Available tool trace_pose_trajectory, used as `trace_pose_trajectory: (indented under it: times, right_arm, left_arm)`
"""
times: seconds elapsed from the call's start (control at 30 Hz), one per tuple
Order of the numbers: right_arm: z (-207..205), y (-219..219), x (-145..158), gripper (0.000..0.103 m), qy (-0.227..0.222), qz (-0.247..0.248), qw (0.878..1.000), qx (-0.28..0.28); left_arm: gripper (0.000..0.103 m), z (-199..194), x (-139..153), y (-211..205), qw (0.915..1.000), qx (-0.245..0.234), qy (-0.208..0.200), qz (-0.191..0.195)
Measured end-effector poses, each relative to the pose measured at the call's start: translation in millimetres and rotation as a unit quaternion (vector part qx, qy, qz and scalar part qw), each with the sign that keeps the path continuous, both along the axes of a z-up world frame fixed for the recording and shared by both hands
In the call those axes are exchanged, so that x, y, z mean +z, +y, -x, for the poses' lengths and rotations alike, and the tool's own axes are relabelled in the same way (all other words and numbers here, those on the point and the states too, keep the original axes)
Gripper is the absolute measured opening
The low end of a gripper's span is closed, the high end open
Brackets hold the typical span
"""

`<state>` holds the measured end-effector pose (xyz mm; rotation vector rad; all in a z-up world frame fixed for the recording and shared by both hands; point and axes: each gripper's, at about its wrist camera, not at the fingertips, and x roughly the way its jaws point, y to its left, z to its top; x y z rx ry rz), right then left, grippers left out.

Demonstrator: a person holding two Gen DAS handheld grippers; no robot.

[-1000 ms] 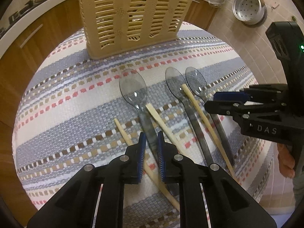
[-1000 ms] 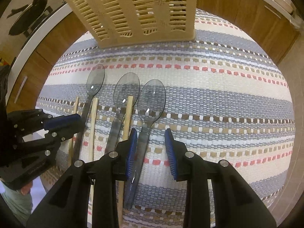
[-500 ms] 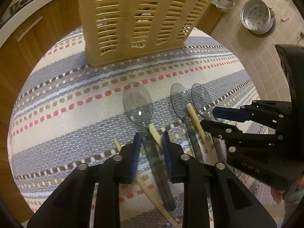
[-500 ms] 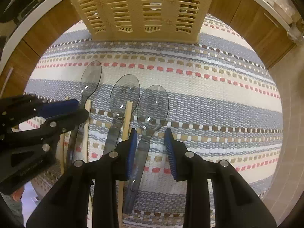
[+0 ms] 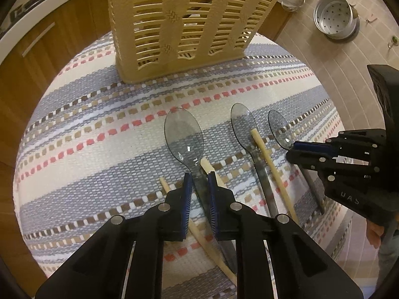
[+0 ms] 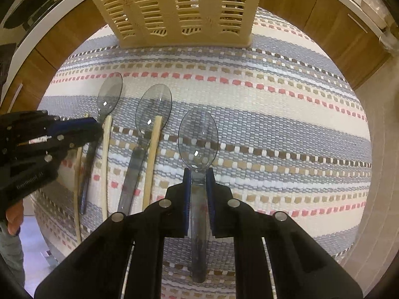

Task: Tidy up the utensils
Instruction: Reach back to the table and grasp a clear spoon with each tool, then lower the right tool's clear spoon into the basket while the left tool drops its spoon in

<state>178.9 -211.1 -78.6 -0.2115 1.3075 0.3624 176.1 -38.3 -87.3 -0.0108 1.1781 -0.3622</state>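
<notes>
Spoons: three clear grey plastic ones lie on the striped woven mat [image 6: 274,114], long axes roughly parallel, bowls toward the beige slatted basket [image 6: 174,7] at the mat's far edge, handles toward the cameras. Left spoon [image 5: 184,134]: left gripper [image 5: 199,182] straddles its neck, jaws just narrowing, blue pads right at the handle's sides, looks clamped on it. A wooden chopstick [image 5: 214,174] runs under/beside that handle, another thin stick [image 5: 165,185] just left of it. Middle spoon [image 6: 153,107] lies free, chopstick [image 6: 152,159] touching its right side. Right spoon [image 6: 198,137]: right gripper [image 6: 198,177] just closed in, pads pressed on the handle below the bowl. Whether it's lifted off the mat, cannot tell. Metal strainer pot [image 5: 335,17] on the tiled floor, far right.
</notes>
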Motion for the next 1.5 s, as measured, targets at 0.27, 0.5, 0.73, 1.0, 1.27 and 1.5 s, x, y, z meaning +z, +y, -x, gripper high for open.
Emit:
trace_pose_trajectory:
  times: [0.27,0.5,0.73,1.0,1.27,1.5]
  right_arm:
    - [-1,3,1,0.011,0.008,0.019,1.0,0.005]
    - [-2,3,1,0.01,0.001,0.01,1.0,0.012]
    - [11,-8,26,0.01,-0.054,-0.06,0.996,0.032]
    - [24,-23,60,0.01,-0.135,-0.105,0.984,0.046]
    - [40,-23,101,0.01,-0.246,-0.131,0.96,0.039]
    - [20,-23,136,0.01,-0.339,-0.156,0.928,0.007]
  left_arm:
    - [0.021,-5,0,-18,0.9992,-0.002,-0.002,-0.04]
    - [0.006,-7,-2,-8,0.9996,0.015,-0.009,-0.024]
    - [0.0,10,18,11,0.9937,0.039,-0.08,0.067]
    - [0.0,32,47,21,0.9741,0.034,-0.177,0.136]
    - [0.0,57,95,21,0.931,0.054,-0.325,0.158]
    - [0.0,62,145,22,0.8717,0.092,-0.456,0.155]
